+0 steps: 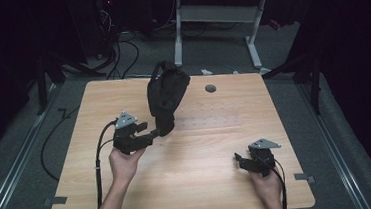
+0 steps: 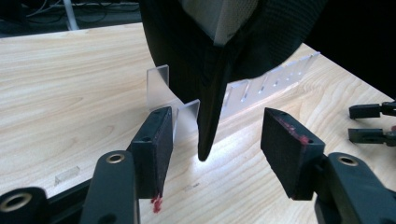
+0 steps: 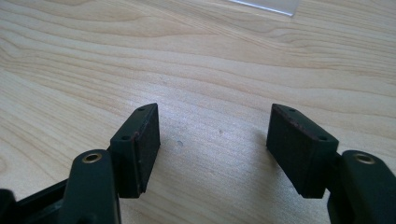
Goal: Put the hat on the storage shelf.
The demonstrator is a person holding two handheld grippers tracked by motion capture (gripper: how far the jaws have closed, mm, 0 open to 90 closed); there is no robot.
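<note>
A light wooden rectangular table (image 1: 195,184) is lying under the left gripper (image 1: 150,132) and the right gripper (image 1: 239,159). A clear slotted plastic rack (image 2: 261,88) is standing on it just ahead of the left gripper, with a round grey grommet (image 1: 210,88) sitting farther beyond. Well past both grippers, a white metal desk frame (image 1: 253,34) and black cables (image 1: 119,54) are resting on the grey floor.

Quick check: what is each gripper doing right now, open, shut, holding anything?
Left gripper: open, jaws either side of the hanging tip of the black fabric bag, not clamped.
Right gripper: open, holding nothing, over the light wooden table.
</note>
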